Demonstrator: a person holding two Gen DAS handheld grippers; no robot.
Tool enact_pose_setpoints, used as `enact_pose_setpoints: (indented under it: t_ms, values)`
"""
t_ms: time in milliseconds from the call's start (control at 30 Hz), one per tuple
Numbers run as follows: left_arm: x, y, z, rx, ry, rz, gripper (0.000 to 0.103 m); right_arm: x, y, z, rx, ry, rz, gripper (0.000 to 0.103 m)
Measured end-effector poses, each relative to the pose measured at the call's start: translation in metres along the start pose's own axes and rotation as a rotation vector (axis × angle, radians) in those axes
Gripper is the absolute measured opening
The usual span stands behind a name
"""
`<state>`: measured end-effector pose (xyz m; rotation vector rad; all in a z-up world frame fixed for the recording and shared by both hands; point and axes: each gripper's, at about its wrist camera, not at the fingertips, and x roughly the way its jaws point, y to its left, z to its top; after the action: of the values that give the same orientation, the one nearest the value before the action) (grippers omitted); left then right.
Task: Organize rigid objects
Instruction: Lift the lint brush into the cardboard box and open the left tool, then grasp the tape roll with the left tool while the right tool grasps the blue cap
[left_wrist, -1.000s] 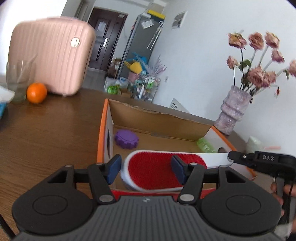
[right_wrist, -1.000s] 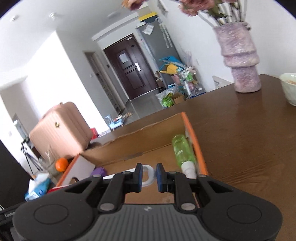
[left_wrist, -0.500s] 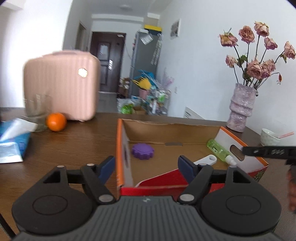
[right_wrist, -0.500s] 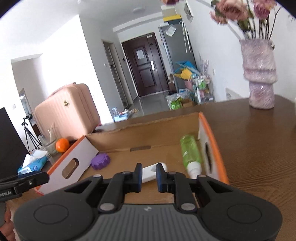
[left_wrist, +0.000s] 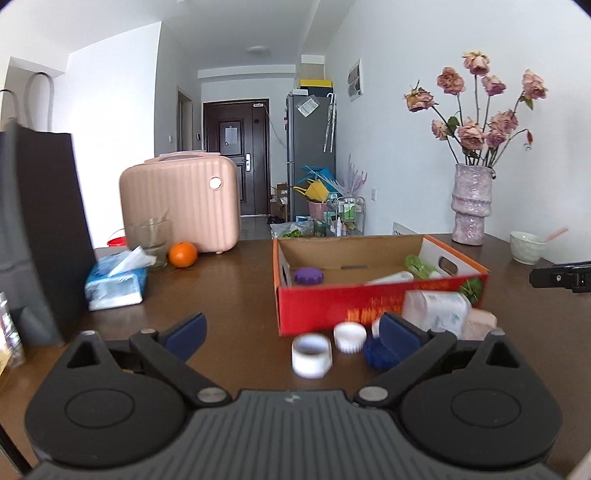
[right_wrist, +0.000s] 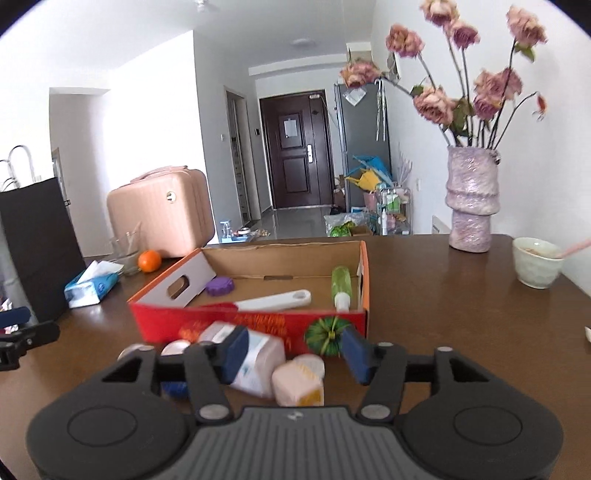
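Between hand-held gripper (right_wrist: 291, 352) jaws — pink jar (right_wrist: 299, 380)

Bottles (right_wrist: 258, 363) and caps (left_wrist: 349, 336) crowd the box (left_wrist: 332, 306) front; left tabletop (left_wrist: 221, 295) open.

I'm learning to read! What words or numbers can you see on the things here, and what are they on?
No text can be read.
Red cardboard box: yellow characters on the front, too blurred.
White bottle: label print too blurred.
Tissue pack: print too small.
Papers on the fridge and door: too small.
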<state>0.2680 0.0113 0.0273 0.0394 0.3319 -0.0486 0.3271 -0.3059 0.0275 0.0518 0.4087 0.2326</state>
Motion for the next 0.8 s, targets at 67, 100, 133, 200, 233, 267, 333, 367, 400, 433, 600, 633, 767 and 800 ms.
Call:
enact_pose_setpoints:
  t_ms: [67, 100, 133, 200, 233, 267, 333, 367, 400, 433, 600, 633, 767, 800]
  values:
    - [-0.019, 0.002, -0.011, -0.017, 0.007, 0.006, 0.103, -0.020, 0.010, -0.012, -0.038, -0.022, -0.015, 0.069]
    - [-0.028, 0.002, -0.017, -0.027, 0.015, 0.007, 0.103, -0.029, 0.014, -0.018, -0.053, -0.034, -0.019, 0.071]
    - [-0.036, 0.002, -0.024, -0.034, 0.024, 0.007, 0.103, -0.038, 0.018, -0.025, -0.064, -0.045, -0.021, 0.074]
    - [-0.049, -0.002, -0.038, -0.023, 0.046, -0.012, 0.103, -0.053, 0.025, -0.038, -0.072, -0.060, -0.020, 0.078]
    - [-0.053, -0.005, -0.045, -0.015, 0.059, -0.016, 0.103, -0.059, 0.029, -0.044, -0.074, -0.065, -0.021, 0.079]
    - [-0.057, -0.007, -0.050, -0.012, 0.072, -0.019, 0.103, -0.065, 0.033, -0.049, -0.079, -0.068, -0.025, 0.081]
    - [-0.063, -0.010, -0.054, -0.018, 0.090, -0.036, 0.103, -0.075, 0.039, -0.059, -0.092, -0.064, -0.029, 0.083]
    - [-0.067, -0.011, -0.055, -0.021, 0.091, -0.043, 0.103, -0.079, 0.042, -0.063, -0.098, -0.058, -0.026, 0.083]
    - [-0.071, -0.012, -0.055, -0.020, 0.086, -0.046, 0.103, -0.082, 0.044, -0.066, -0.109, -0.052, -0.018, 0.084]
    - [-0.074, -0.012, -0.055, -0.017, 0.077, -0.046, 0.103, -0.086, 0.048, -0.069, -0.120, -0.049, -0.015, 0.084]
    - [-0.081, -0.013, -0.054, -0.026, 0.060, -0.051, 0.103, -0.101, 0.052, -0.074, -0.174, -0.069, -0.046, 0.087]
    - [-0.081, -0.013, -0.055, -0.027, 0.065, -0.054, 0.103, -0.103, 0.050, -0.073, -0.169, -0.072, -0.048, 0.087]
    - [-0.075, -0.014, -0.056, -0.022, 0.084, -0.054, 0.103, -0.102, 0.044, -0.071, -0.133, -0.071, -0.055, 0.087]
    - [-0.072, -0.014, -0.056, -0.023, 0.088, -0.054, 0.103, -0.099, 0.043, -0.071, -0.129, -0.064, -0.055, 0.087]
